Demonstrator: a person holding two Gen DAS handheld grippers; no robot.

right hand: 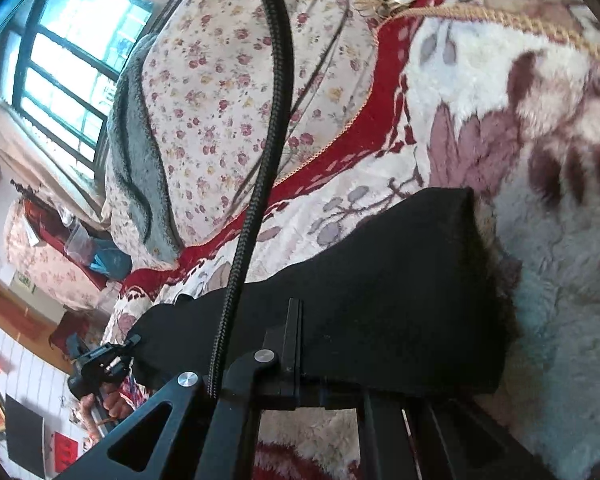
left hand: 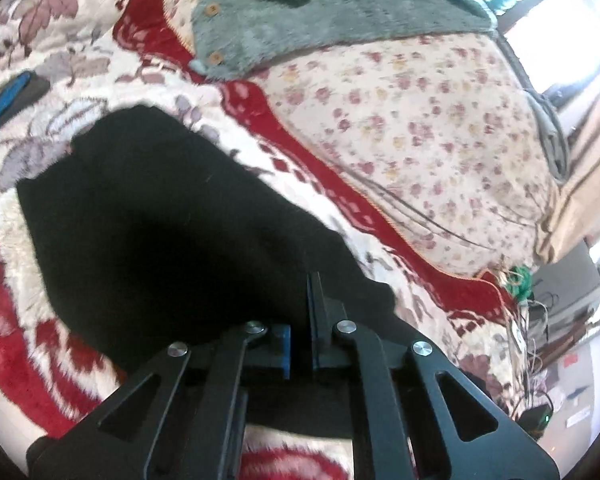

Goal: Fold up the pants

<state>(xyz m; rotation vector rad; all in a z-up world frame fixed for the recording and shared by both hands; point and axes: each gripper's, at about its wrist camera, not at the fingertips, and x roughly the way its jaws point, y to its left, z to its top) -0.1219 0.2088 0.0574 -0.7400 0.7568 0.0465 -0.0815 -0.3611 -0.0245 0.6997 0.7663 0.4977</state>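
The black pants (left hand: 160,220) lie on a red and white floral fleece blanket (left hand: 32,264). In the left wrist view my left gripper (left hand: 302,300) is shut on the near edge of the pants, with black cloth draped over its left finger. In the right wrist view the pants (right hand: 380,288) hang as a lifted fold. My right gripper (right hand: 312,320) is shut on their edge; its left finger (right hand: 294,332) shows and the cloth hides the right one. The other gripper (right hand: 100,364) and a hand show at lower left, at the far end of the pants.
A grey-green fuzzy garment with wooden buttons (left hand: 300,12) lies on a small-flowered quilt (left hand: 420,132) behind the pants. A black braided cable (right hand: 268,120) crosses the right wrist view. A window (right hand: 60,72) and room clutter (left hand: 540,340) lie beyond the bed edge.
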